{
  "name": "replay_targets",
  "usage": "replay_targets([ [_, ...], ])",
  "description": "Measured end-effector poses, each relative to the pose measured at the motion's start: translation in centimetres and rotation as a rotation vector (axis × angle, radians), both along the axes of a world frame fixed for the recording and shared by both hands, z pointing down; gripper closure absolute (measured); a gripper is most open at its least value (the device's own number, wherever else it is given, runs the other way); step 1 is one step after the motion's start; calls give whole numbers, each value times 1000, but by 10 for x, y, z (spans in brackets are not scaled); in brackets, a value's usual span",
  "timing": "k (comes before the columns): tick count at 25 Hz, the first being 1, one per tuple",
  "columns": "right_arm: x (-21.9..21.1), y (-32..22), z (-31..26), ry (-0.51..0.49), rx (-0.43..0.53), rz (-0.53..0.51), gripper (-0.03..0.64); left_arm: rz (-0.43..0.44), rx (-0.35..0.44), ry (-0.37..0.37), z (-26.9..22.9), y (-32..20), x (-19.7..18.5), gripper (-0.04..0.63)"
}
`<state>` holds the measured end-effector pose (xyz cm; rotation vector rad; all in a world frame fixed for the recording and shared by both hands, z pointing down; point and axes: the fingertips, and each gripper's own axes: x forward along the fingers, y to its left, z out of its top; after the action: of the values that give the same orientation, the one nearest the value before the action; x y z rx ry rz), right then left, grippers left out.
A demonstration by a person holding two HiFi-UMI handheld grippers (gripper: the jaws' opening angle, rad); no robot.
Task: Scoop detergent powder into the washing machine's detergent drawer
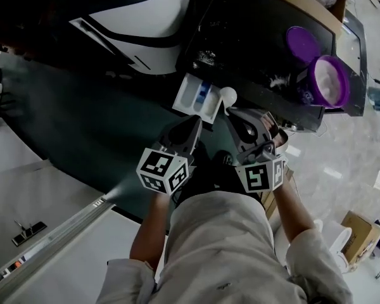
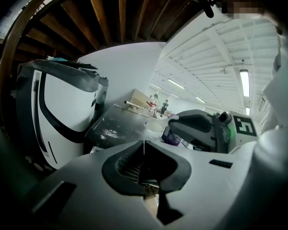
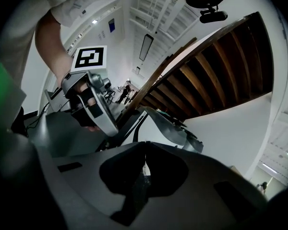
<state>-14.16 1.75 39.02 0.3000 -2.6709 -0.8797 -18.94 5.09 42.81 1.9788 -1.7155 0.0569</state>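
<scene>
In the head view, the washer (image 1: 145, 8) stood with its drawer (image 1: 191, 94) pulled out. The right gripper (image 1: 232, 111) held the scoop (image 1: 228, 95) just beside the drawer's right edge. The left gripper (image 1: 195, 125) hung near the drawer's front. The tub (image 1: 329, 81), open and showing white powder, sat well apart on the dark tabletop (image 1: 253, 33), its lid (image 1: 302, 44) beside it. Spilt powder (image 1: 277, 81) flecked that surface. The scoop looked ready to tip. Whether any powder lay in the drawer could not be told, so the pour seemed left to do. A pale glossy floor (image 1: 348, 157) and a box (image 1: 358, 233) lay at right

In the left gripper view, the left jaws were pressed together on nothing. Beyond them the scoop's white bowl stuck out from the right gripper, with the tub behind

In the right gripper view, the right jaws were closed, with a thin pale sliver between them, likely the scoop's handle. Stair beams (image 3: 216, 66) and a white ceiling (image 3: 153, 11) with a strip light (image 3: 147, 46) showed overhead
</scene>
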Motion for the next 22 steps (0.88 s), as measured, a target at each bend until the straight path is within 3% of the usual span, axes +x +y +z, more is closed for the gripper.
replay_targets([
  [9,31,0,-47,-73,-18,-13,606,0,73,-50,-40,-8,35,571],
  [22,60,7,-70,-121,-43,-47,606,-32,137,-96,-68,-5,69,569],
])
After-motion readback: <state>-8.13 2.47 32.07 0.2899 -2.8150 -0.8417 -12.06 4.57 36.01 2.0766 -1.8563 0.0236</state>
